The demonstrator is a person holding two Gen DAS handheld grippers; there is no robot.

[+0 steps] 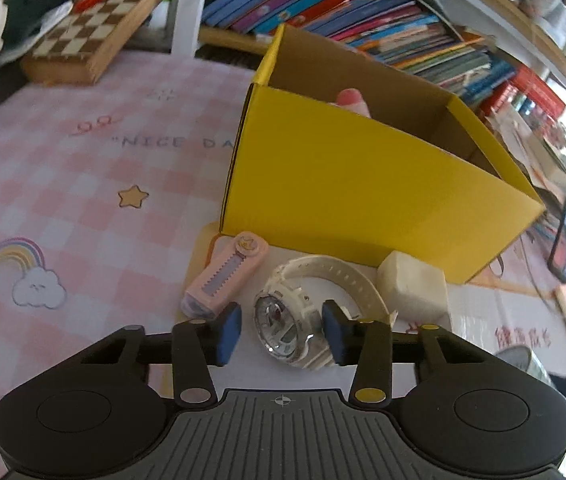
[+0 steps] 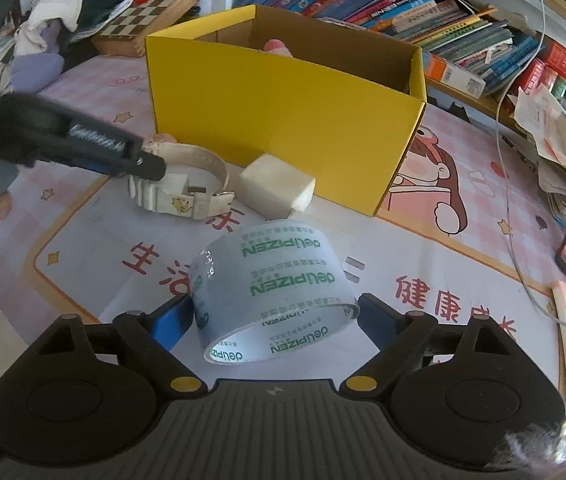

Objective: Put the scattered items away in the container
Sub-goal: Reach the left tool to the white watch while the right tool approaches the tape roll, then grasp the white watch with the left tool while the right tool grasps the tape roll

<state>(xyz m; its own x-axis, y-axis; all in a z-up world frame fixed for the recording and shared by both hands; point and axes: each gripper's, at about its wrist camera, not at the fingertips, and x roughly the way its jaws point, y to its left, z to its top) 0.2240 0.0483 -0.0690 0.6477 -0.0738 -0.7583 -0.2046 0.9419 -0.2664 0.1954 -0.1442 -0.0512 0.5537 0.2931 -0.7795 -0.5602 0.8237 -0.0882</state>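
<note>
The white plastic wristwatch [image 1: 295, 316] is lying on the printed mat just in front of the yellow cardboard box [image 1: 363, 196], with its round face sitting between the blue pads of the left gripper [image 1: 282, 334]. Those jaws are standing partly closed around the watch body; the right-hand pad is looking as if it is touching the case while a sliver of gap is showing on the other side, so a firm grip is not yet evident. Beside the watch, a pale pink sliding-blade cutter [image 1: 225, 280] is lying just to its left, and a cream-white rectangular foam block [image 1: 413, 286] is resting just to its right, close against the box wall.

The roll of clear packing tape with green lettering [image 2: 271, 300] is standing on its edge between the widely spread jaws of the right gripper [image 2: 271, 322], whose pads are sitting close to either side of the roll without plainly pressing on it. Inside the box a pink rounded item [image 2: 279, 46] is already peeking above the near wall.

For the step in hand, the left gripper is wanting a centred squeeze on the watch case rather than the strap (the curved band is likely to flex and slip). Closing until both pads are bearing evenly, then lifting straight up before carrying over the near wall, is looking like the safest course, since the cutter is near enough to be nudged. The tape roll is round and could roll away if pinched off-centre.
</note>
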